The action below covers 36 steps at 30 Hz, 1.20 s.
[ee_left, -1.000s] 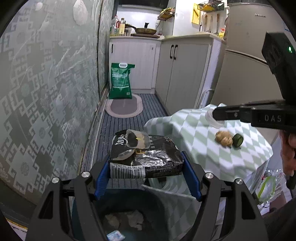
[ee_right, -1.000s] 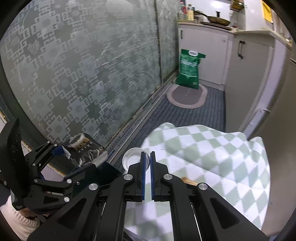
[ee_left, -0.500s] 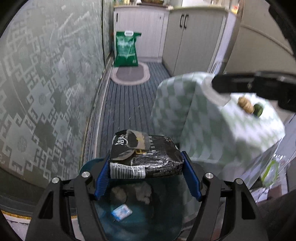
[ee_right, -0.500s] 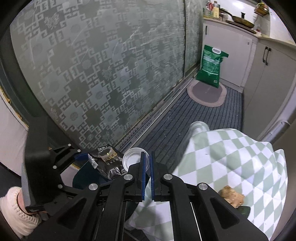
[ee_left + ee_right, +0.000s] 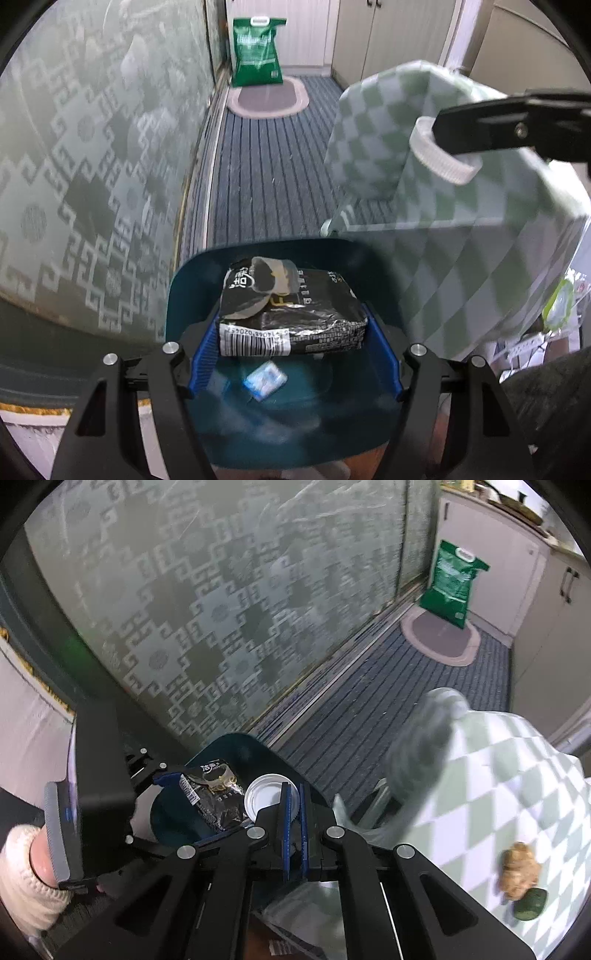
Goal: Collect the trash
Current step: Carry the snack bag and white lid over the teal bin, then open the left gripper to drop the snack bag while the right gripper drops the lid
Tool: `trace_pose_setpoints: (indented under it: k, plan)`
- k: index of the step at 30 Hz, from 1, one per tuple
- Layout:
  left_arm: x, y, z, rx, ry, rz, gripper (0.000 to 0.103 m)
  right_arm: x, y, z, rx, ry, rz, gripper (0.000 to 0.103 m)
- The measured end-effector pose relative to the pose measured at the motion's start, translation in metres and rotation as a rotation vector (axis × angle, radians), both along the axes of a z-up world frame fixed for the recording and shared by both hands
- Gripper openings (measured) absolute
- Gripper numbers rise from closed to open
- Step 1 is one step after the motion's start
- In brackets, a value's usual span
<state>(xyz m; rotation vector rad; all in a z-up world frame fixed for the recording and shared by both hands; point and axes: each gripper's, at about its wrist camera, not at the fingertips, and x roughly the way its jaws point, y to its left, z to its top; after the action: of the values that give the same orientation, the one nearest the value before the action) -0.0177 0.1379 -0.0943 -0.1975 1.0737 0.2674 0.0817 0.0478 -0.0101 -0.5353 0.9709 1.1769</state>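
With our left claw (image 5: 293,354) clamped on the black packet (image 5: 291,314) over the blue bin (image 5: 192,288) and our right claw (image 5: 292,805) pinching the white lid (image 5: 264,797), a hasty release could drop either past the rim.

Soft, even indoor light, dim toward six o'clock in both views. Strong fisheye bending, with a black ring around every edge. Pale sheen across the patterned glass wall (image 5: 92,155) from nine to eleven o'clock. Motion blur on the checked tablecloth (image 5: 461,229) at three o'clock in the left view and at its hanging corner in the right view. Smeared small litter inside the dark blue bin (image 5: 192,288). Sharp close up: black wrapper (image 5: 291,314), white lid (image 5: 267,797). Brighter near the white cupboards (image 5: 491,568) at one o'clock.
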Motion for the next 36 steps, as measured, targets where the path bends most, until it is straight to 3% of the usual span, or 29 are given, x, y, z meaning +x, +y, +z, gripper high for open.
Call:
trace_pose_setpoints:
  k: [7, 19, 26, 36]
  plan:
    - [-0.017, 0.012, -0.021, -0.008, 0.066, 0.005, 0.076, -0.019, 0.022, -0.016, -0.043, 0.025, 0.049, 0.004]
    - [-0.031, 0.033, -0.023, -0.025, 0.056, 0.028, 0.075, -0.028, 0.041, -0.039, -0.122, 0.05, 0.074, 0.004]
    - [-0.037, 0.041, -0.012, -0.026, -0.005, 0.055, 0.045, -0.031, 0.047, -0.047, -0.147, 0.054, 0.083, 0.004]
    - [-0.042, 0.039, 0.031, -0.006, -0.227, 0.076, 0.025, -0.032, 0.046, -0.055, -0.171, 0.081, 0.089, 0.005]
